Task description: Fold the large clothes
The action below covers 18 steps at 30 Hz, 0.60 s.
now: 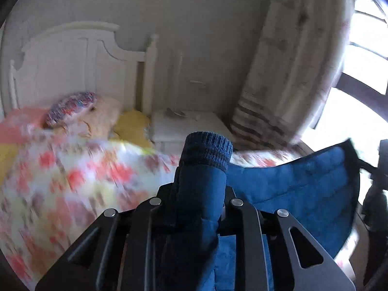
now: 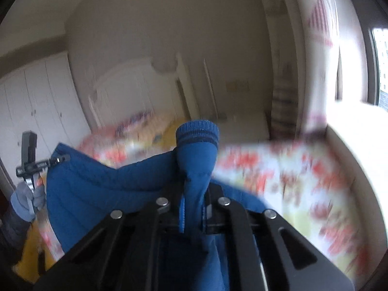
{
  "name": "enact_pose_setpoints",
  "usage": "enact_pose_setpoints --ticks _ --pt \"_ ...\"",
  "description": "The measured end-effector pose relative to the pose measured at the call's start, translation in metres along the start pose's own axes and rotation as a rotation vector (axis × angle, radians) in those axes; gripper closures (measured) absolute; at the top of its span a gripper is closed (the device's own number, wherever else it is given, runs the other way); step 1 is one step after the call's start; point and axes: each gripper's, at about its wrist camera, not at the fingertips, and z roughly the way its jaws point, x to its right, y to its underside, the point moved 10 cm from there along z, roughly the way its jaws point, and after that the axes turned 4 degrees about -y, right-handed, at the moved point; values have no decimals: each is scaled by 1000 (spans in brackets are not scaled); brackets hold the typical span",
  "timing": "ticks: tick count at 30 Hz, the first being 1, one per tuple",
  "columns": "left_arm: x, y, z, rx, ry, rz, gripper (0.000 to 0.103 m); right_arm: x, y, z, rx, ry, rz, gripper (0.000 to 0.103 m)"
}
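A blue quilted jacket [image 1: 303, 184] hangs lifted over the bed, stretched between both grippers. My left gripper [image 1: 200, 191] is shut on one sleeve, whose dark ribbed cuff [image 1: 207, 148] pokes out past the fingertips. In the right wrist view my right gripper [image 2: 195, 189] is shut on the other sleeve, with its striped blue cuff [image 2: 197, 133] sticking up. The jacket's body [image 2: 97, 189] sags away to the left toward the left gripper [image 2: 29, 155], which a gloved hand [image 2: 26, 201] holds. Both views are blurred.
The bed's floral cover [image 1: 72, 181] lies under the jacket, with pillows [image 1: 70, 109] at a white headboard [image 1: 72, 60]. A white nightstand [image 1: 189, 126], a long curtain [image 1: 291, 72] and a bright window [image 1: 363, 72] stand to the right. White wardrobe doors [image 2: 36, 101] are at the left.
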Motion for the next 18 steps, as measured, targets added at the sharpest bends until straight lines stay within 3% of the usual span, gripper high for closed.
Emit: enact_pose_setpoints --ticks 3,6,8,10,13,14,16,17,18 --pt "-13 -5 75 -126 -63 -54 81 33 -25 45 -64 104 40 94" --pt "-22 38 152 -251 -158 -61 81 80 16 114 -224 174 177 94" --pt "-23 78 188 -303 -253 3 81 104 57 145 -294 219 241 93" --pt "-24 89 193 -306 -279 15 80 120 93 164 -341 228 305 88" --pt "-25 82 187 -285 -307 48 71 125 95 162 -320 214 341 83" --pt "-27 83 186 -295 -314 50 68 123 94 162 -334 220 321 77" --pt "-34 77 177 -279 -320 28 55 118 91 158 -351 237 291 60" --pt "-39 69 166 -246 -352 11 48 113 86 154 -346 247 273 46" --pt "-40 60 158 -206 -380 1 32 110 79 152 -331 256 252 42"
